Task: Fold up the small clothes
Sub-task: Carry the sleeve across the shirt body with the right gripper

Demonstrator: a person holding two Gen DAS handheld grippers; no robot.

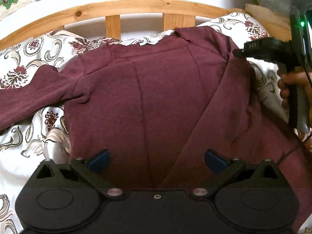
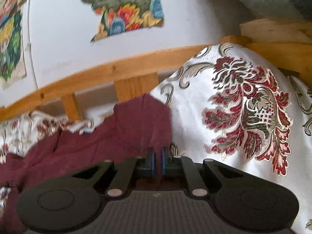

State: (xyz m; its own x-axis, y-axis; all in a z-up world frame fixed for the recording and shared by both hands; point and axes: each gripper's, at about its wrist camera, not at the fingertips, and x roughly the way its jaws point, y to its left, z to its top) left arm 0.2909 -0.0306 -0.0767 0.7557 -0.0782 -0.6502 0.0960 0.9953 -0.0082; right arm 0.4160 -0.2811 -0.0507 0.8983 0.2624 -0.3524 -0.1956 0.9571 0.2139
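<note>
The right gripper [image 2: 158, 160] pinches the sweater [image 1: 156, 97] at 2 o'clock. The left gripper [image 1: 157, 160] hovers over it, fingers spread.

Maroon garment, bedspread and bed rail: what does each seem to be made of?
Maroon garment: soft matte knit, likely fleece or cotton jersey, judging by its fuzzy surface and stitched seams. Bedspread: glossy woven fabric, satin-like, with raised floral brocade. Bed rail: light wood, visible knots and grain, seemingly varnished.

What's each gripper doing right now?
Left gripper: open, empty, over the sweater.
Right gripper: closed on the sweater's edge.
</note>
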